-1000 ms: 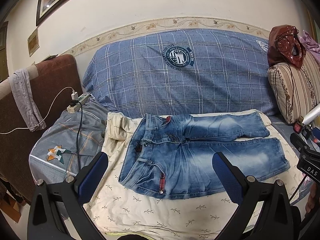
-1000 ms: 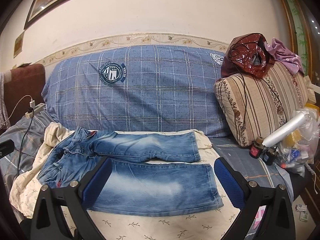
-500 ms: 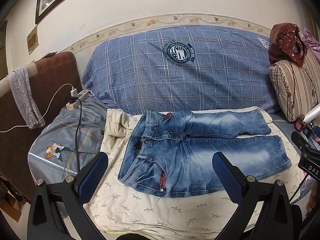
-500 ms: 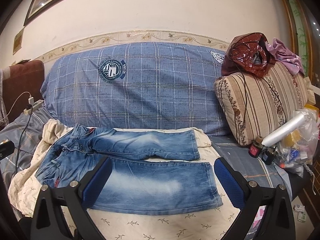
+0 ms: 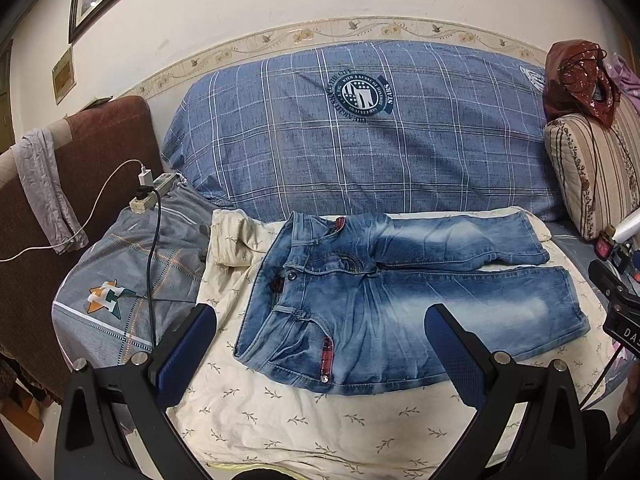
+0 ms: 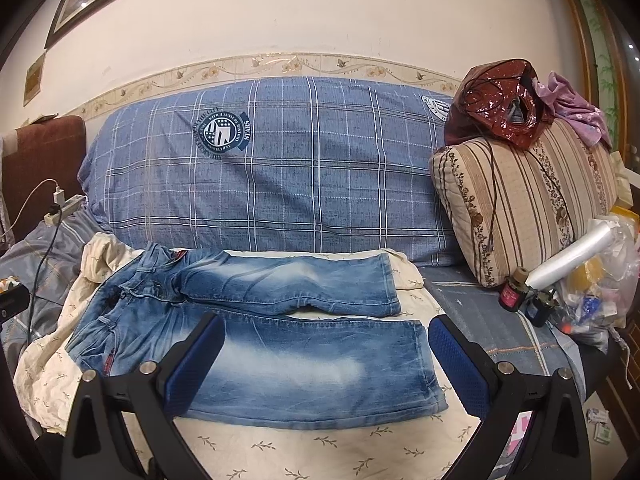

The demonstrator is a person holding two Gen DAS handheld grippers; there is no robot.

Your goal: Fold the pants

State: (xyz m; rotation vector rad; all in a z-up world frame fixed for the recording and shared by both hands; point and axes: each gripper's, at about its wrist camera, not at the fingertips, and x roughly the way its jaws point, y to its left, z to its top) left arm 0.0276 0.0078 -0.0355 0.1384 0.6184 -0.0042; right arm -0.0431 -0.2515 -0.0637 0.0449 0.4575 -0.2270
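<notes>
The faded blue denim pants (image 5: 384, 304) lie flat and unfolded on a cream sheet printed with small leaf sprigs (image 5: 280, 420), their long axis running side to side across both frames — waistband at the left, hems at the right. The two legs are splayed a little apart, the far leg toward the big blue plaid cushion (image 5: 360, 132) in the upper middle of the frame, the near leg toward the lower edge.

The left gripper (image 5: 320, 344) hovers with its blue-padded fingers (image 5: 188, 352) spread wide and nothing between them; in its view the waistband and hip sit just ahead, centre-left, so it looks the nearer one for that end. The right gripper (image 6: 326, 354) is likewise spread and empty, and frames the lower leg and hem in the centre and right of its own view — the nearer one for the cuffs.

A first fold, I judge, means bringing one leg over the other across the short axis. There is bare sheet at the bottom of both frames. At the left, a black cable (image 5: 152, 264) and white power strip (image 5: 154, 192) lie near the waistband; at the right, a striped beige pillow (image 6: 520, 208) and plastic clutter (image 6: 592, 280) crowd the space past the hems.
</notes>
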